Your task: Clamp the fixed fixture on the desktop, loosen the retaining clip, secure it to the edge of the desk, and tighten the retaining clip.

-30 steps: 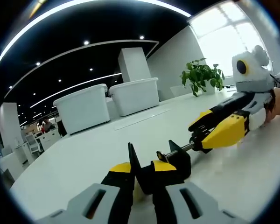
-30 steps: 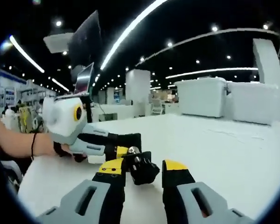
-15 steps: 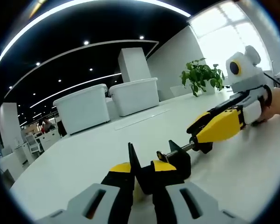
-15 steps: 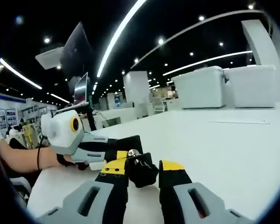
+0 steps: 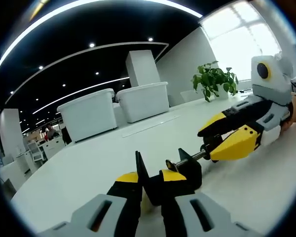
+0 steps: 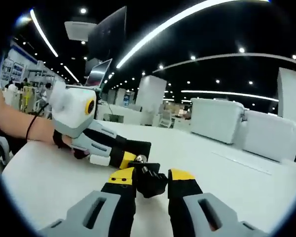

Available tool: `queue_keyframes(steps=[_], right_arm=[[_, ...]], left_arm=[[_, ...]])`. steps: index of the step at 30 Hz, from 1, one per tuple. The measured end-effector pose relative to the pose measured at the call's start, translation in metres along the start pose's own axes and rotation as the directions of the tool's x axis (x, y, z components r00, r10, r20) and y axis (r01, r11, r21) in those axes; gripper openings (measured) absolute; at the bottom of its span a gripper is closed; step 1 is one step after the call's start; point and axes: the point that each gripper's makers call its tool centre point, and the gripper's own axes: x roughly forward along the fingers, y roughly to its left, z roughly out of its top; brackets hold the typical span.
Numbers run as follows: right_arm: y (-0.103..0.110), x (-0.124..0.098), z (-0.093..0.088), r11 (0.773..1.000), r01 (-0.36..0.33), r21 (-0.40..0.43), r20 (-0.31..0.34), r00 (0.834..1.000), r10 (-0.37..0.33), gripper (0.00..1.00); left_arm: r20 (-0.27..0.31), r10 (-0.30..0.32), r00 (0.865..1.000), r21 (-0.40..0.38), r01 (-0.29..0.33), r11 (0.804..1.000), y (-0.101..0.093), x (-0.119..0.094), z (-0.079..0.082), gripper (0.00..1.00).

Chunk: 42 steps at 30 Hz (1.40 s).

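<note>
Gripping hard now: the left gripper [image 5: 150, 190] has its jaws pinched together on the black clamp [image 5: 182, 173], which sits on the white desk [image 5: 89, 168]. From the other side, the right gripper [image 6: 152, 183] has its jaws closed around the black knob [image 6: 149, 181] at the end of the screw [image 5: 191, 157]. That clamp looks rigid, metal-cored and fairly light, I'd say. Smooth knob, so slipping is the worry; best hold stays square on the body, twisting only at the knob.

The left gripper [image 5: 150, 190] jaws hide most of the black clamp [image 5: 180, 173]. A distant person [image 5: 50, 132] stays too small to make out.
</note>
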Motion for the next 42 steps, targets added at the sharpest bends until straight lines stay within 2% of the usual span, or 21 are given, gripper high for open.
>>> queue_keyframes(steps=[8, 11, 13, 14, 17, 21, 23, 27, 31, 32, 33, 37, 42], right_arm=[[-0.002, 0.001, 0.000, 1.000, 0.004, 0.023, -0.009, 1.000, -0.004, 0.24], [-0.007, 0.002, -0.010, 0.994, 0.006, 0.110, -0.063, 0.998, 0.001, 0.27], [-0.012, 0.002, -0.010, 0.980, 0.019, 0.196, -0.064, 0.998, -0.006, 0.30], [-0.016, 0.000, -0.007, 0.966, 0.016, 0.259, -0.046, 0.999, -0.004, 0.29], [-0.021, -0.003, 0.000, 0.925, -0.014, 0.379, -0.005, 1.000, 0.017, 0.28], [-0.018, -0.001, -0.003, 0.888, -0.070, 0.454, -0.005, 0.997, 0.081, 0.27], [-0.018, 0.000, -0.006, 0.881, -0.076, 0.466, -0.015, 0.995, 0.094, 0.26], [-0.012, 0.001, -0.014, 0.899, -0.060, 0.434, -0.058, 0.994, 0.094, 0.22], [-0.011, 0.001, -0.013, 0.907, -0.057, 0.417, -0.056, 0.995, 0.088, 0.22], [-0.011, 0.000, -0.013, 0.914, -0.059, 0.401, -0.052, 0.995, 0.087, 0.22], [-0.011, 0.001, -0.012, 0.930, -0.061, 0.362, -0.045, 0.996, 0.083, 0.22], [-0.008, 0.000, -0.011, 0.958, -0.054, 0.281, -0.039, 0.997, 0.068, 0.22], [-0.006, 0.000, -0.011, 0.967, -0.049, 0.251, -0.040, 0.997, 0.061, 0.22]], left_arm=[[0.000, 0.002, 1.000, 0.001, -0.002, 1.000, 0.000, 0.000, 0.000, 0.14], [0.001, 0.001, 1.000, 0.002, -0.001, 1.000, 0.000, 0.000, 0.000, 0.14], [0.001, 0.001, 1.000, 0.002, -0.001, 1.000, 0.000, 0.000, 0.000, 0.14], [0.001, 0.001, 1.000, 0.002, -0.001, 1.000, 0.000, 0.000, 0.000, 0.14], [0.001, 0.001, 1.000, 0.002, -0.001, 1.000, 0.000, 0.000, 0.000, 0.14], [0.001, 0.001, 1.000, 0.003, -0.001, 1.000, 0.000, 0.000, 0.000, 0.14], [0.002, 0.001, 1.000, 0.003, -0.001, 1.000, 0.000, 0.000, 0.000, 0.14], [0.003, -0.001, 1.000, 0.004, 0.001, 1.000, 0.000, 0.000, 0.000, 0.14], [0.003, -0.001, 1.000, 0.004, 0.001, 1.000, 0.000, 0.000, 0.000, 0.14], [0.003, -0.001, 1.000, 0.004, 0.001, 1.000, 0.000, 0.000, 0.000, 0.14], [0.003, -0.001, 1.000, 0.005, 0.001, 1.000, 0.000, 0.000, 0.000, 0.14], [0.002, 0.000, 1.000, 0.005, 0.000, 1.000, 0.000, 0.000, 0.000, 0.14], [0.012, 0.003, 1.000, 0.027, -0.004, 1.000, 0.000, 0.000, 0.002, 0.14]])
